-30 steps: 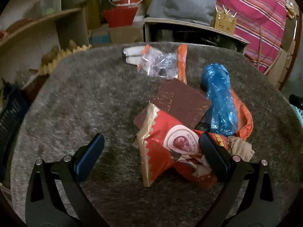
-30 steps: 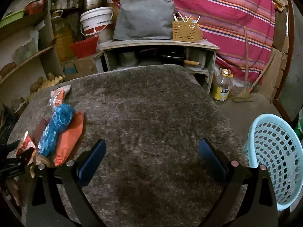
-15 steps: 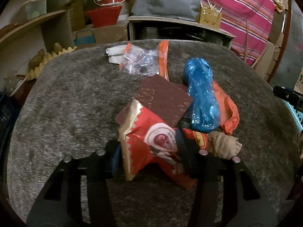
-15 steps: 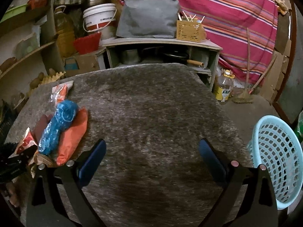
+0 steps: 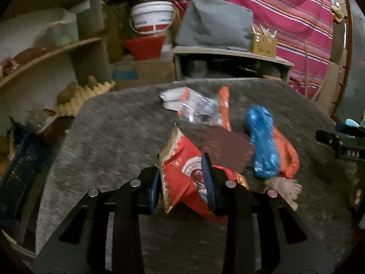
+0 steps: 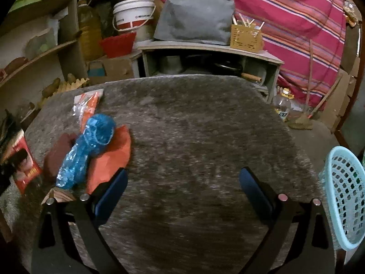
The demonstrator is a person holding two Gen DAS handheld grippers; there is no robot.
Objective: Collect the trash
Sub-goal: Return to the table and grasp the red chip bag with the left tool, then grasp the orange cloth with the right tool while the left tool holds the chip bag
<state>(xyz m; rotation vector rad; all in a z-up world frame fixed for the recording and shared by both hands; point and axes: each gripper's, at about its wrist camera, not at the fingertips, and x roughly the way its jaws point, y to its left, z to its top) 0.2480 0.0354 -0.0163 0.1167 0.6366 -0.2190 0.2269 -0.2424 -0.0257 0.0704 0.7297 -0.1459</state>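
Observation:
A red snack wrapper (image 5: 176, 159) stands tilted up off the grey fuzzy table top (image 5: 109, 137). The jaws of my left gripper (image 5: 181, 173) are closing and the blue pads press on the wrapper from both sides. Behind it lie a brown sheet (image 5: 225, 148), a blue plastic bag (image 5: 262, 141) on an orange wrapper (image 5: 286, 157), a clear packet with orange edges (image 5: 198, 109) and a crumpled brown paper (image 5: 282, 187). My right gripper (image 6: 183, 175) hovers open over bare table, just right of the blue bag (image 6: 86, 148) and orange wrapper (image 6: 111, 157). The red wrapper (image 6: 25, 166) shows at the far left.
A light blue mesh basket (image 6: 344, 205) stands off the table's right edge. Beyond the far edge are a low shelf unit (image 6: 205, 52) with a grey bag, a white bucket (image 6: 134, 16) and wooden shelves at the left. A bottle (image 6: 282, 105) sits on the floor.
My left jaws have gone from wide open to pinching the red wrapper, and it has risen and tipped upright. My right gripper has slid left, closer to the blue bag.

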